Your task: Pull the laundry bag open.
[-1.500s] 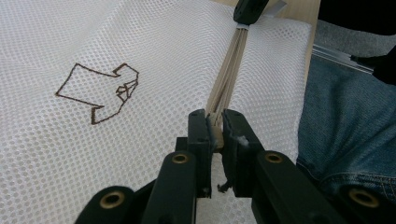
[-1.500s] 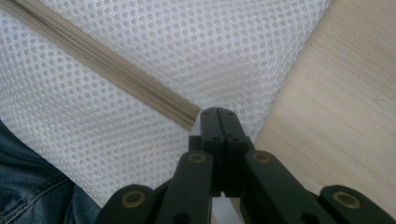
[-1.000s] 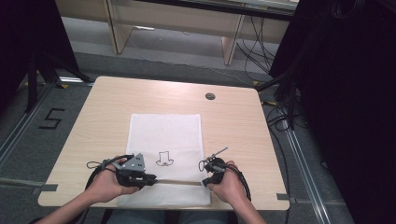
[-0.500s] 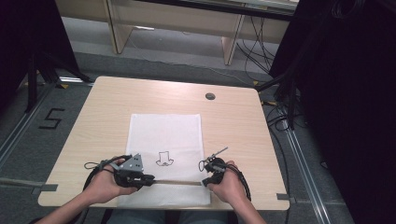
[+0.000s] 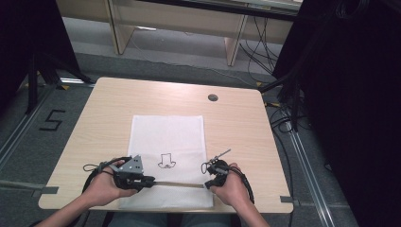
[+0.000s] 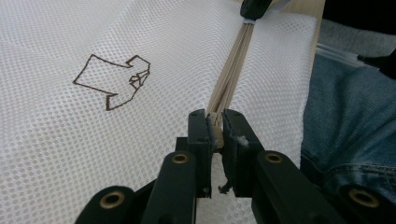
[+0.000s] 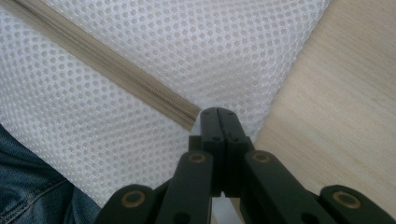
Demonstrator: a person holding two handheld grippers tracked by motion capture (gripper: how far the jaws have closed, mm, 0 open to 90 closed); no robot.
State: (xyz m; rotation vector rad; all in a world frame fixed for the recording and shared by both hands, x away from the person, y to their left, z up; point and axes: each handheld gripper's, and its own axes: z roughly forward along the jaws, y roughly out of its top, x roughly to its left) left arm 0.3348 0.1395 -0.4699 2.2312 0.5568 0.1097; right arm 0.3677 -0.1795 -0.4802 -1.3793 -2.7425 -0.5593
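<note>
- High view: white mesh bag (image 5: 167, 158) lies flat on the near half of the wooden table (image 5: 246, 123), its near edge at the table's front edge. A small dark outline drawing (image 5: 166, 161) marks it. A beige zipper (image 5: 177, 184) runs across the bag near the person, stretched between the left gripper (image 5: 150, 180) and the right gripper (image 5: 207, 185), each at one end (both hands rest on the bag's near corners).
- Left gripper view: jaws are almost closed, pinching the end of the zipper (image 6: 229, 77), with only the beige tape between them. The drawing (image 6: 113, 80) sits to the left; blue denim (image 6: 350, 126) shows at right.
- Right gripper view: jaws are pressed fully together at the zipper's end (image 7: 189, 117), at the bag's corner beside bare table (image 7: 336, 107); whether they pinch mesh or tape I cannot tell.
</note>
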